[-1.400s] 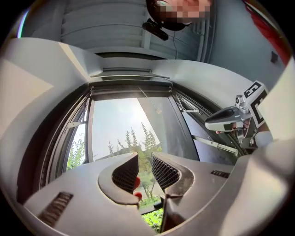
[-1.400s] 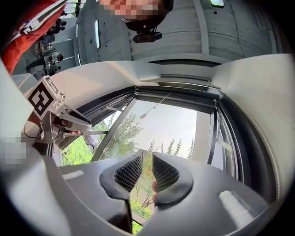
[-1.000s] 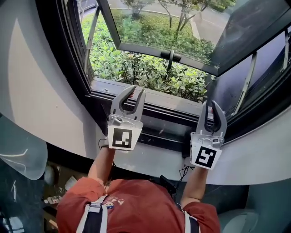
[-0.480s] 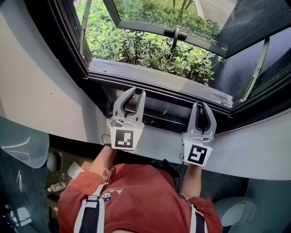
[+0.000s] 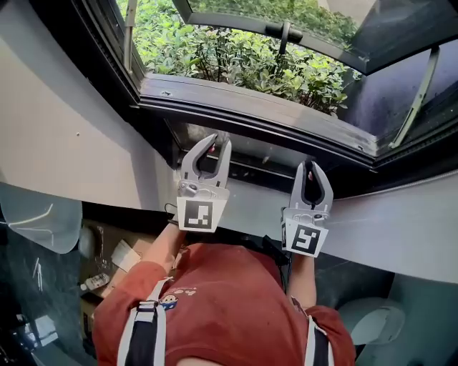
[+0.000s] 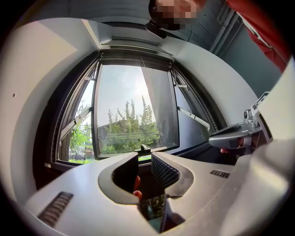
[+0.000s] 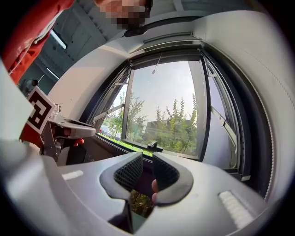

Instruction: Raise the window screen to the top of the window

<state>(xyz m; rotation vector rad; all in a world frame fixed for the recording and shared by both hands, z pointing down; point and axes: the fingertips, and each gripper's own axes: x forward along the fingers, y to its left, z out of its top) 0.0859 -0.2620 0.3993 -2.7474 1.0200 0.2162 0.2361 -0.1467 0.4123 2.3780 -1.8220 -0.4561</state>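
One person [image 5: 229,300] in a red top, seen from above, wearing two dark shoulder straps [image 5: 147,334]. Two hand-held grippers, the left gripper [image 5: 218,143] and the right gripper [image 5: 310,168], each with two jaws and one marker cube [image 5: 197,214], making four jaws and two cubes in all. One window [image 5: 243,107] with one sash [image 5: 229,22] swung outward, and one handle [image 5: 285,32] on the sash's lower rail. Two slanted stay arms show in the head view, the left stay arm [image 5: 129,28] and the right stay arm [image 5: 421,93]. One pale translucent curved panel [image 5: 36,214] at lower left
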